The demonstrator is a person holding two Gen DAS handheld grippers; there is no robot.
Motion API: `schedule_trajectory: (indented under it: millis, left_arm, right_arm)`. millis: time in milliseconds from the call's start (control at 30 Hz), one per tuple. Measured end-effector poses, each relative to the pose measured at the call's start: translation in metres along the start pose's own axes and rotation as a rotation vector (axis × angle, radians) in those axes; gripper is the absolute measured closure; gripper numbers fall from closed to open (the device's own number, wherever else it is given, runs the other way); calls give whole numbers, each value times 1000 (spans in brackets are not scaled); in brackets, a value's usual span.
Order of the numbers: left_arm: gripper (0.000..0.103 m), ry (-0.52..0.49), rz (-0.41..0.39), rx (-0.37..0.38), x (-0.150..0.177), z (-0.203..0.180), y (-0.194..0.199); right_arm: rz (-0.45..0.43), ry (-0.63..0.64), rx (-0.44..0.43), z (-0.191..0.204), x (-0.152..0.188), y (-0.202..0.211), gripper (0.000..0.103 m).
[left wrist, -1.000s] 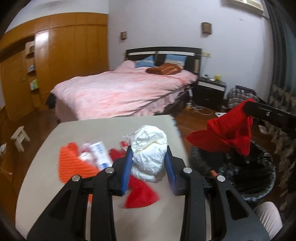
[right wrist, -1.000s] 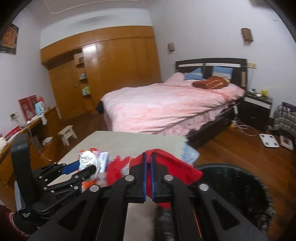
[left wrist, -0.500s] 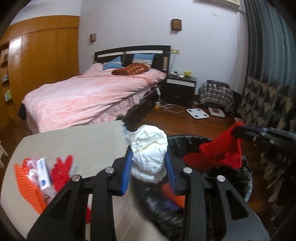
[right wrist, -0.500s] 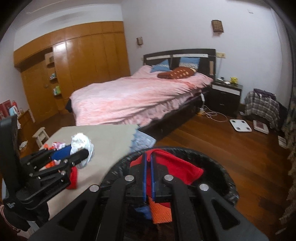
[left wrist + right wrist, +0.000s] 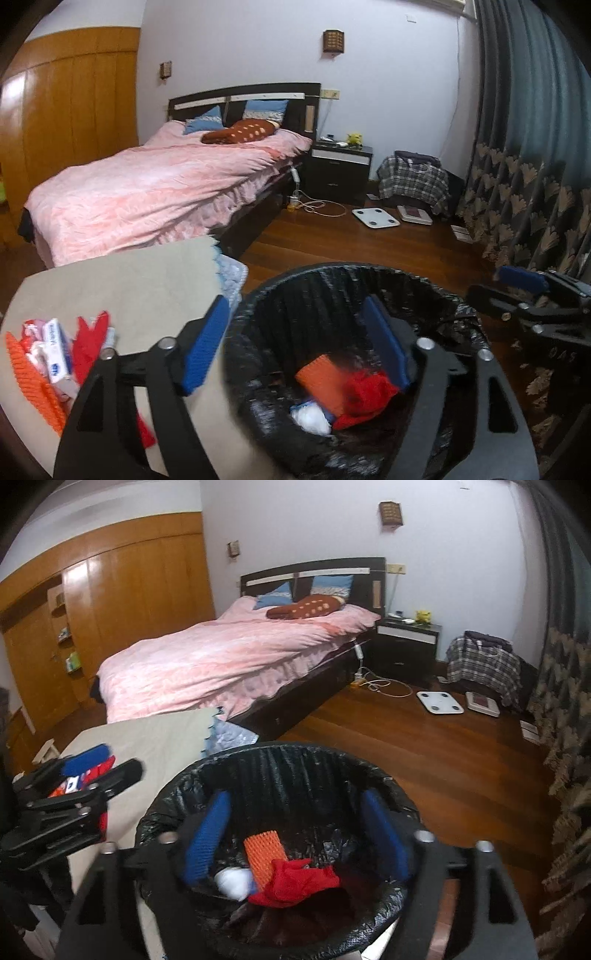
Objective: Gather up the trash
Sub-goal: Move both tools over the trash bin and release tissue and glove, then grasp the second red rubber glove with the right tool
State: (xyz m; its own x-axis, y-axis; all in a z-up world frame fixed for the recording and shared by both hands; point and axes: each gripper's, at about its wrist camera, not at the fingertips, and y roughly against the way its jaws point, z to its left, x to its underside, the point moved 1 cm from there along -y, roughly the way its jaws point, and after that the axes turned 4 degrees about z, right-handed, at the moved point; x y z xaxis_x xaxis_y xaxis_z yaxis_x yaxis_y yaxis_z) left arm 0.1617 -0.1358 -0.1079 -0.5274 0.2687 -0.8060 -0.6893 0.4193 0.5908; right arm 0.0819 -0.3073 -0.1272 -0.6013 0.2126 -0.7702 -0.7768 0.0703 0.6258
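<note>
A bin with a black liner stands beside the beige table. My left gripper hangs over the bin, its jaws opening with nothing between them. My right gripper is over the bin too, jaws opening and empty; the left wrist view shows it at the right. In the bin lie a white paper wad, a red cloth and an orange net. On the table lie another orange net, a white-and-blue box and red scraps.
A bed with a pink cover stands behind the table, a dark nightstand beside it. A white scale and a cable lie on the wood floor. Patterned curtains hang at the right, a wooden wardrobe at the left.
Both grippers swung from above the table to above the bin and opened. The white wad left the left gripper and the red cloth left the right; both now lie in the bin.
</note>
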Motion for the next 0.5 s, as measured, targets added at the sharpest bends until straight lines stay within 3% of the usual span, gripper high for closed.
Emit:
schedule_trajectory:
  millis: [100,300,500]
  left_arm:
    - [17,21,-16,-47,6,20,15]
    - [15,66,-22,-158,17,61,43]
    - [15,132,-19,-298,36,116,72]
  right_arm:
    - [-22,-5,11,6,0,3,6]
    - [-61,38,-5,40,-4,5,6]
    - [-71,89,-98,92,-2,-5,6]
